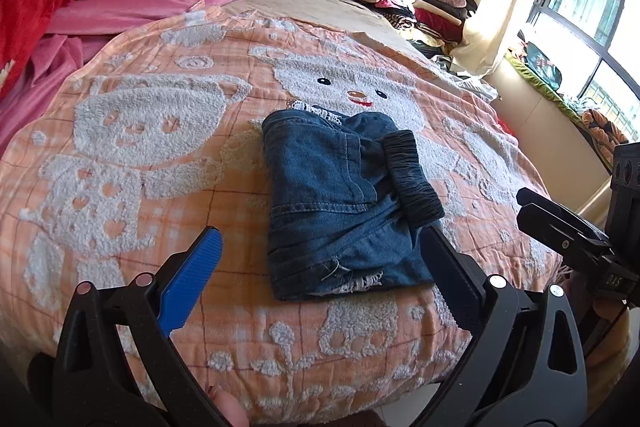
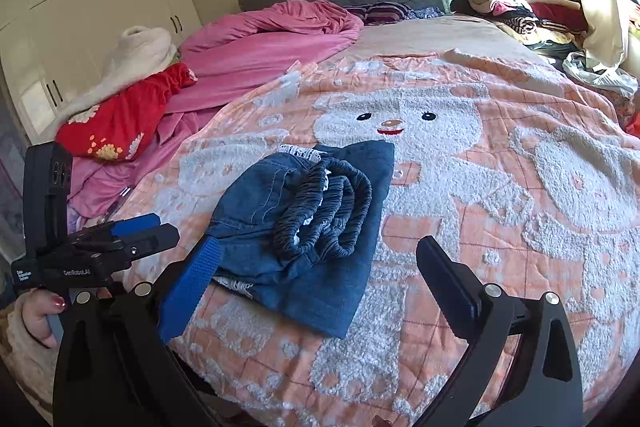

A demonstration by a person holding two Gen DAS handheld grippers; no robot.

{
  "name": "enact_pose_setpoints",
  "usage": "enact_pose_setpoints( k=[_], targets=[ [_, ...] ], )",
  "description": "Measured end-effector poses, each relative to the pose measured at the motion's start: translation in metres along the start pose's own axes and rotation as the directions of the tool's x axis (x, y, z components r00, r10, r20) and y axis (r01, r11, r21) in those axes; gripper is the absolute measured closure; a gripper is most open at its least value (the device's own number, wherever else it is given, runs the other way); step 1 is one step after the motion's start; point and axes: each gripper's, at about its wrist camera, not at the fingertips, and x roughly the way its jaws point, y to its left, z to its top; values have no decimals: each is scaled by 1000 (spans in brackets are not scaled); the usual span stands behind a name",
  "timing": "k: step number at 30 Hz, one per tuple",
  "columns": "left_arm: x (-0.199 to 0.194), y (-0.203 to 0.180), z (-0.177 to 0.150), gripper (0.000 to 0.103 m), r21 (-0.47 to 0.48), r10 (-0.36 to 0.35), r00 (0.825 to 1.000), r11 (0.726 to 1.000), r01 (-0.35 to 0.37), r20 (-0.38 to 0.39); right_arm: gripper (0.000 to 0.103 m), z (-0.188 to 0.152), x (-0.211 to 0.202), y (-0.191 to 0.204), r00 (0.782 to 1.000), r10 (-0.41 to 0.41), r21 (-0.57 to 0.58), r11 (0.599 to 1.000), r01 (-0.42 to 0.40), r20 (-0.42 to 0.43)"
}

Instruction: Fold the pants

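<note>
Two tongs, both spread wide and gripping nothing. The folded denim pants [image 1: 340, 203] lie in a compact bundle on the orange snowman blanket [image 1: 140, 147], elastic waistband on their right side. The left tongs [image 1: 320, 267] hover just near of the bundle, framing its near edge; the right tongs [image 2: 316, 275] sit near too, blue pad touching the bundle's left edge, pants [image 2: 304, 223] between the fingers

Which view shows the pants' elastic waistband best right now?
The right wrist view: the elastic waistband faces the camera, its gathered loops open. The left wrist view shows it only side-on, a dark roll along the pants' right edge.
</note>
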Motion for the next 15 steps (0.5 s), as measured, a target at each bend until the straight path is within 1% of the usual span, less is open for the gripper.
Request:
enact_pose_setpoints(
  k=[15],
  targets=[
    [-9, 0, -34, 10, 15, 36, 999, 999, -36, -29, 5, -27, -9, 15, 999, -49, -20, 999, 48, -18]
  ],
)
